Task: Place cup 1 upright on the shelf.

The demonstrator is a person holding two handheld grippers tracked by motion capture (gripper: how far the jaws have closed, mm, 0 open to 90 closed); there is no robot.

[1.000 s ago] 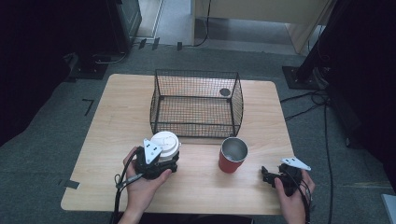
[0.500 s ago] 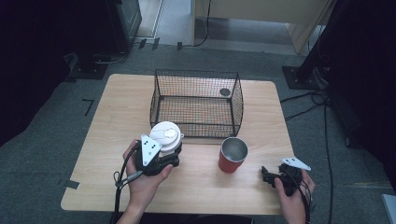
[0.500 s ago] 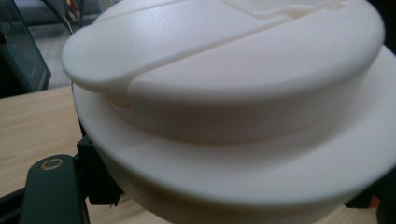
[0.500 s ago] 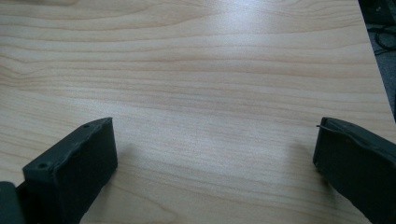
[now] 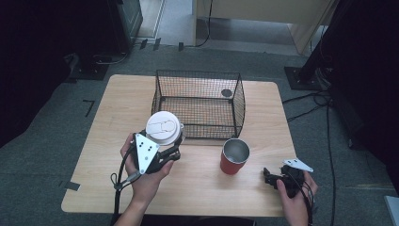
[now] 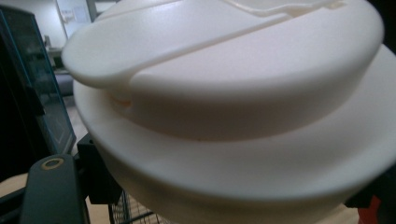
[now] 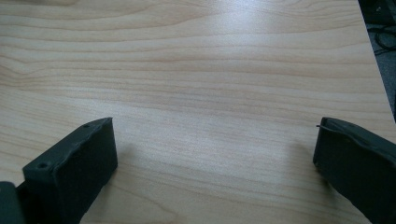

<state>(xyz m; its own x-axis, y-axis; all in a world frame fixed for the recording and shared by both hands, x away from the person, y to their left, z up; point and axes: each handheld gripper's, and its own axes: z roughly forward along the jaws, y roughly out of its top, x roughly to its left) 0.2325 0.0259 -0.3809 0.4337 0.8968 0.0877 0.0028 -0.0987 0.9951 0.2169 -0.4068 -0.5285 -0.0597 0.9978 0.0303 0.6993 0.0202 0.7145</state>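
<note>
The white lidded cup [image 5: 163, 128] sits clamped in your left tongs [image 5: 170, 147], lifted off the surface [image 5: 108, 122] and carried just short of the near left corner of the wire basket [image 5: 197, 104]. In the left gripper view the cup's lid [image 6: 224, 84] looms right in front of the camera, with the black jaws pressing on either side below its rim, so the hold looks firm to judge by how level the cup rides.

So the pick-up looks done, and the carry appears to be under way. What seems left is the placing: the basket lies just ahead of your left tongs, with a small dark round piece [image 5: 227, 92] at its far right, and the cup has not yet crossed its rim. You would need to raise it over the near wall, then lower it inside and let go.

Your right tongs [image 5: 272, 178] rest low at the near right of the surface, jaws spread wide over bare wood and holding nothing. The red cup [image 5: 234, 156] stands untouched just ahead and to the left of them, apart from the basket.
</note>
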